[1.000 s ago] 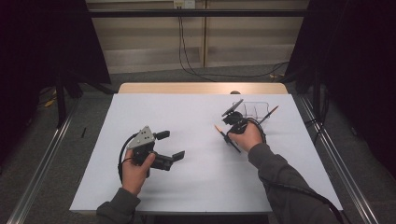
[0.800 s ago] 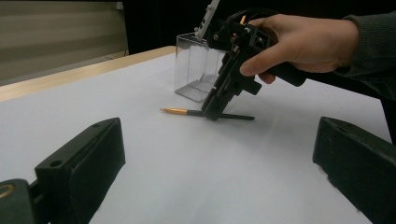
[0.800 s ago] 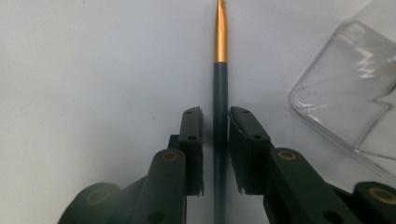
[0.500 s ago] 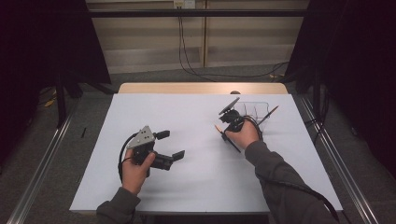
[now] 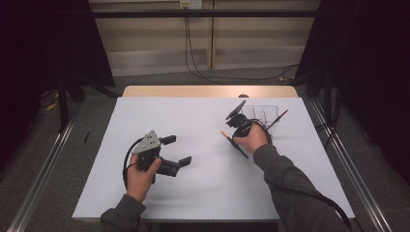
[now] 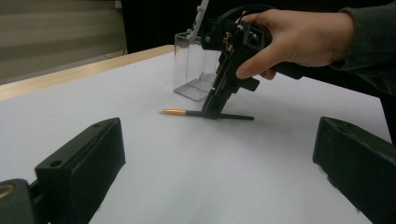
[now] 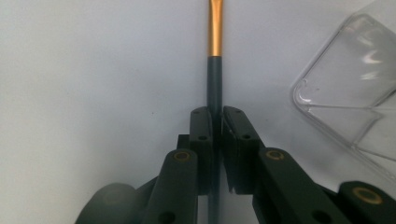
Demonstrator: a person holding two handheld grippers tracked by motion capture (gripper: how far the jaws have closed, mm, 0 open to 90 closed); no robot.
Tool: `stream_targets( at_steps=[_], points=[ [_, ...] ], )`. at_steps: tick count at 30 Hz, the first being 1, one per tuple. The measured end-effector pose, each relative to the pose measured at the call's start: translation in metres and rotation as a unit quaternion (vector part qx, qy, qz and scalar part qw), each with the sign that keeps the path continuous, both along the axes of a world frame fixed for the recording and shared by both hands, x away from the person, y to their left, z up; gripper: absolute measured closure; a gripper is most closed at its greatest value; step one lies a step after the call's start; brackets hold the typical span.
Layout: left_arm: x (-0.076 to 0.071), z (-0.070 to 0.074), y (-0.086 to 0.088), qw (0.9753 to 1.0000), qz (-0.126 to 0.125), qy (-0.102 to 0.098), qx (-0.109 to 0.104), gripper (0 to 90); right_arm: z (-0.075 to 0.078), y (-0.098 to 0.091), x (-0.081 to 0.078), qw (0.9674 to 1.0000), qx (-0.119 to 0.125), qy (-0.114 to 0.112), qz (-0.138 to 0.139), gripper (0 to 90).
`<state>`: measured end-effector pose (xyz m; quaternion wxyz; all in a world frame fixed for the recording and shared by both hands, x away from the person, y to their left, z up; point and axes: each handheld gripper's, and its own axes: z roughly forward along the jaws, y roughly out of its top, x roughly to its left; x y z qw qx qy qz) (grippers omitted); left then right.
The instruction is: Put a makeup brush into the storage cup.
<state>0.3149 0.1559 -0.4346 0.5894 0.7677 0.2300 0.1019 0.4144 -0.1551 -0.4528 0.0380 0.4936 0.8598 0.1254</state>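
brush (image 7: pixel 215 88) flat on table, pinched btwn right hand-held gripper (image 7: pixel 216 122) jaws.

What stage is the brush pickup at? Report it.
Done: the right gripper has come down and its jaws have just closed on the black handle of the brush, which lies flat on the white table. In hand: that grip; no lift shows yet. Left: raising the brush, probably into the clear container beside it. The left gripper rests open, holding nothing.

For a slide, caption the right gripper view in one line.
Right tool shut on a black brush handle with a gold ferrule, beside a clear plastic container.
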Motion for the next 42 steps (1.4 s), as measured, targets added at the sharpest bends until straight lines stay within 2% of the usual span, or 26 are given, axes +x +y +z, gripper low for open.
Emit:
stream_targets(
  at_steps=[9,12,17,21,24,26,31,32,38,42],
  points=[
    [-0.001,0.002,0.000,0.9999,0.005,0.000,-0.010,2.1,0.001,0.000,-0.001,1.0000,-0.006,-0.003,0.004,84.0],
    [-0.001,0.001,0.000,1.0000,0.001,0.003,-0.009,2.0,0.000,0.000,-0.001,1.0000,0.000,-0.008,0.005,84.1],
    [-0.001,0.003,-0.001,0.9999,0.002,-0.005,-0.009,2.1,0.001,-0.002,-0.004,1.0000,0.006,-0.003,0.004,84.2],
    [0.000,0.002,-0.001,1.0000,0.001,-0.001,-0.006,2.1,0.002,-0.004,-0.006,1.0000,0.006,0.000,0.007,84.2],
    [0.000,0.003,-0.001,1.0000,0.001,-0.002,-0.004,2.1,0.003,-0.006,-0.007,0.9998,0.009,-0.009,0.012,84.2],
    [-0.001,0.002,-0.003,0.9999,0.002,0.001,-0.012,2.1,0.005,-0.007,-0.008,0.9998,0.013,-0.009,0.009,84.2],
    [-0.001,0.002,-0.003,1.0000,0.000,0.000,-0.007,2.1,0.009,-0.013,-0.010,0.9993,0.029,-0.023,0.010,84.2],
    [-0.001,0.002,-0.003,1.0000,-0.002,0.001,-0.005,2.1,0.010,-0.015,-0.010,0.9989,0.033,-0.032,0.013,84.2],
    [-0.001,0.001,-0.002,1.0000,-0.002,0.003,-0.002,2.1,0.017,-0.015,-0.015,0.9973,0.054,-0.049,0.008,84.2],
    [-0.002,0.001,-0.002,1.0000,0.001,0.000,-0.003,2.0,0.021,-0.015,-0.018,0.9956,0.066,-0.064,0.016,84.2]
  ],
)
